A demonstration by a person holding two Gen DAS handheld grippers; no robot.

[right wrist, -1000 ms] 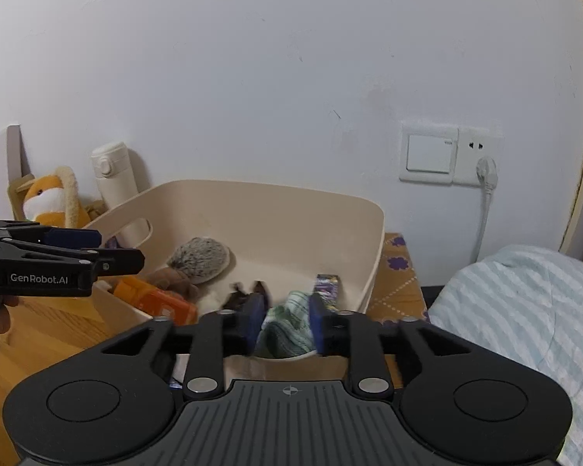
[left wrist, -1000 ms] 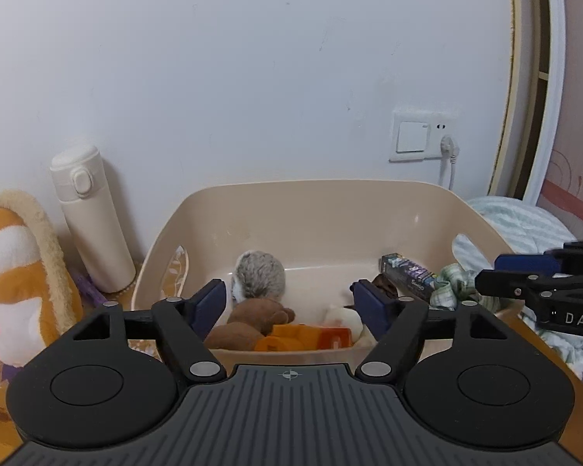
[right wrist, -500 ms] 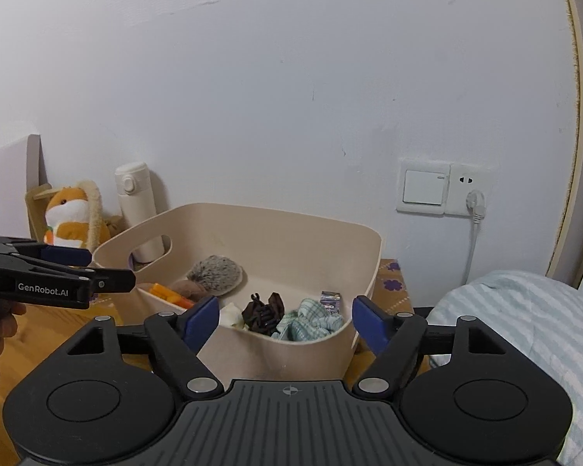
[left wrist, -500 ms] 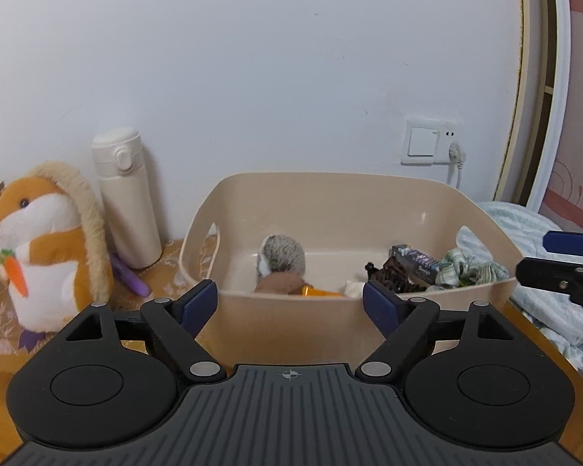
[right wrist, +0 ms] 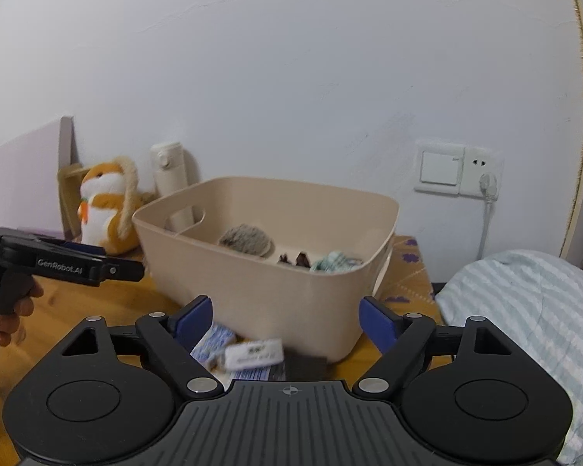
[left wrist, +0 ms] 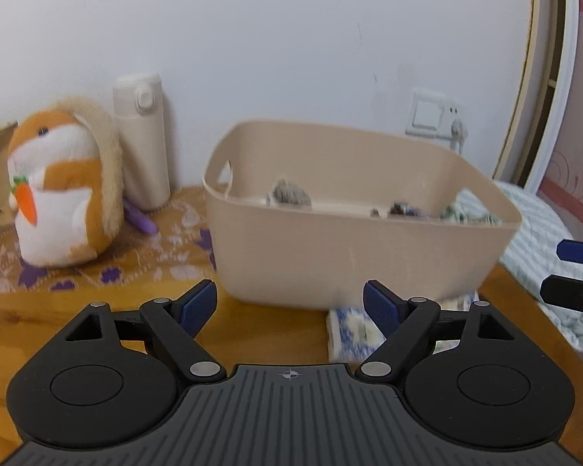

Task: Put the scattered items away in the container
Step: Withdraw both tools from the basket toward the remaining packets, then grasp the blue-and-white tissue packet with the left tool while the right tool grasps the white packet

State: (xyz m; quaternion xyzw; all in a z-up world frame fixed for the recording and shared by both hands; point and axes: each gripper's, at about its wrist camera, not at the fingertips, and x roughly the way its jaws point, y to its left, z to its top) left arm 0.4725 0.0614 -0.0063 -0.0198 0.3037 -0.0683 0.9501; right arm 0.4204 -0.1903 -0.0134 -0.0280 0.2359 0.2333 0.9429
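A beige plastic tub (left wrist: 353,256) stands on the wooden table and also shows in the right wrist view (right wrist: 268,283). Inside it lie a grey furry ball (right wrist: 246,237), a dark brown item (right wrist: 293,259) and a green checked cloth (right wrist: 336,262). My left gripper (left wrist: 289,303) is open and empty, in front of the tub. My right gripper (right wrist: 285,320) is open and empty, in front of the tub. On the table in front of the tub lie a blue-and-white packet (left wrist: 349,332), seen also in the right wrist view (right wrist: 212,343), a white packet (right wrist: 254,353) and a dark flat item (right wrist: 305,365).
An orange-and-white plush toy (left wrist: 64,186) and a cream flask (left wrist: 142,139) stand left of the tub by the wall. A purple pen (left wrist: 140,219) lies beside them. A striped blanket (right wrist: 524,310) lies right of the table. A wall socket (right wrist: 458,167) has a plugged cable.
Both grippers have pulled back and away from the tub. The right gripper opened and let go of the green cloth, which now lies in the tub. Packets on the table came into view.
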